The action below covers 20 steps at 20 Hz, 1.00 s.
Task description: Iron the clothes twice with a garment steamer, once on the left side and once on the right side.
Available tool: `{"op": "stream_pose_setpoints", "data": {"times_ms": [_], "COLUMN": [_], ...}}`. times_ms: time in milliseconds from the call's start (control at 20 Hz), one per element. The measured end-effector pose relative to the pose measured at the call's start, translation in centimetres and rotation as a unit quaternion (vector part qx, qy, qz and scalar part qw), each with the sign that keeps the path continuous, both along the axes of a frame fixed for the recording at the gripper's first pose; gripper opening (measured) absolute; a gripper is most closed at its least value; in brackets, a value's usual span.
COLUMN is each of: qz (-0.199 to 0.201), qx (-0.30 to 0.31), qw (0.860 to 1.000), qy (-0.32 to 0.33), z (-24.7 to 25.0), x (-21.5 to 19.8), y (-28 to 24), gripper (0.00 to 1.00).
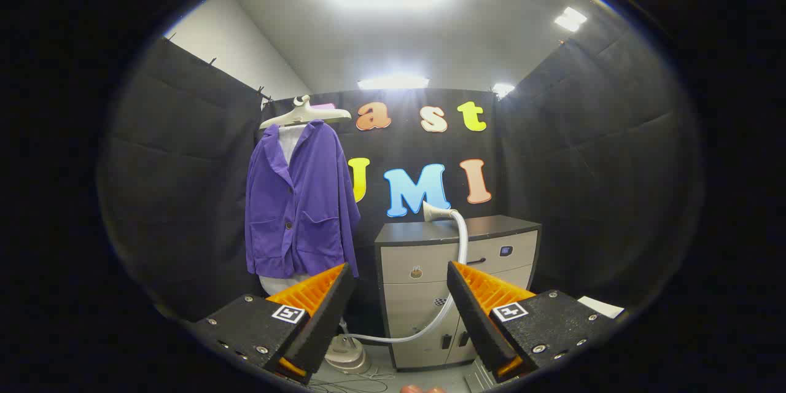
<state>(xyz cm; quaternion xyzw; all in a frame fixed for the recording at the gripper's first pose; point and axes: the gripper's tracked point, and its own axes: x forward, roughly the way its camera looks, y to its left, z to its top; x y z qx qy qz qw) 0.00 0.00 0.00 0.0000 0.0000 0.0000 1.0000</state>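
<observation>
Gripper [400, 295] fingers spread wide (holding nothing), steamer head [435, 212] on the cabinet [457, 258] beyond, purple jacket [301, 202] hanging beside it

My tool [399, 295] is held with its fingers spread wide apart and nothing between them. Beyond the left finger, a purple button-front jacket [301, 202] hangs on a cream plastic hanger [305, 113] against the black cloth wall. Straight ahead stands a grey cabinet with a dark top [457, 285]; the white steamer head [435, 212] rests on that top, its pale hose [451, 295] curving down across the cabinet front to the steamer's rounded base [347, 353] on the floor.
</observation>
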Motion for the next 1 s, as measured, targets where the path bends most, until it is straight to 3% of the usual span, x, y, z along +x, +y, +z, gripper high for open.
{"op": "stream_pose_setpoints", "data": {"times_ms": [600,1000], "qz": [0.039,0.075], "qx": [-0.035,-0.054], "qw": [0.999,0.996], "qy": [-0.012,-0.016], "z": [5.6,5.4], "x": [1.0,1.0], "y": [5.2,8.9], "gripper": [0.94,0.95]}}
